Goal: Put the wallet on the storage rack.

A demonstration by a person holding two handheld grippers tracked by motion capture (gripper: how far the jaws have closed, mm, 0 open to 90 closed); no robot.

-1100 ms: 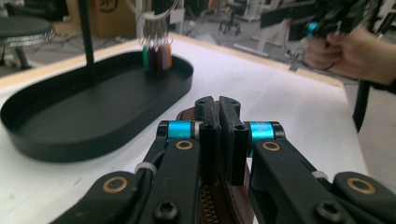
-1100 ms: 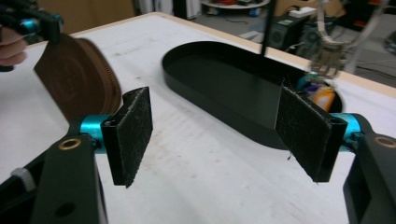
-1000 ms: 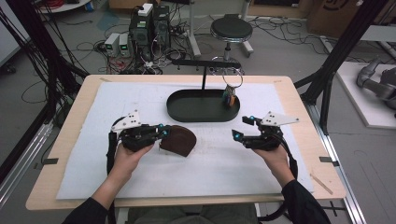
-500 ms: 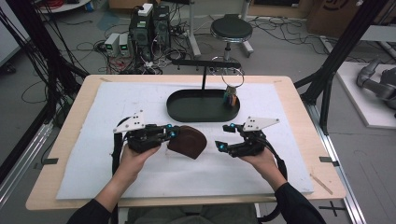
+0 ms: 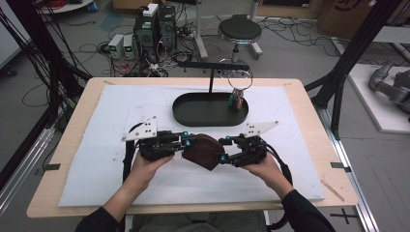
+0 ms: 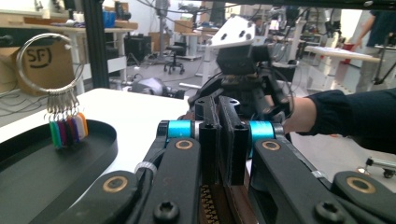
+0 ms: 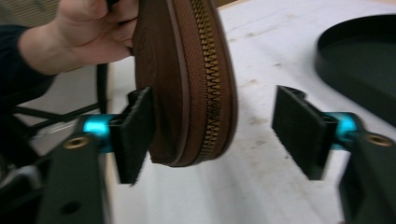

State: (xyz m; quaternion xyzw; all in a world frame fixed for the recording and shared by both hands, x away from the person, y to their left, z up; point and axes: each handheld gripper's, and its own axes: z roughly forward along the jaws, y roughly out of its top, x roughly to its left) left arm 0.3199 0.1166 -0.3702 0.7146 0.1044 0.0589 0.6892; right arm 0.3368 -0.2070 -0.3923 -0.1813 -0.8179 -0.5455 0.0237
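High view: tray [image 5: 193, 116] (keyring [image 5: 237, 96] inside) behind pouch [image 5: 203, 151]

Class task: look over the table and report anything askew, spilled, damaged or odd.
Nothing stands out. The brown pouch is held off the mat, zip closed, between both grippers; the key ring hangs over the black tray. Nothing is spilled or damaged.

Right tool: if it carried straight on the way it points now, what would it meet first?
The brown pouch, already between its open jaws and near one pad. Past that, probably the left tool clamping the pouch's other end, though depth is hard to judge.
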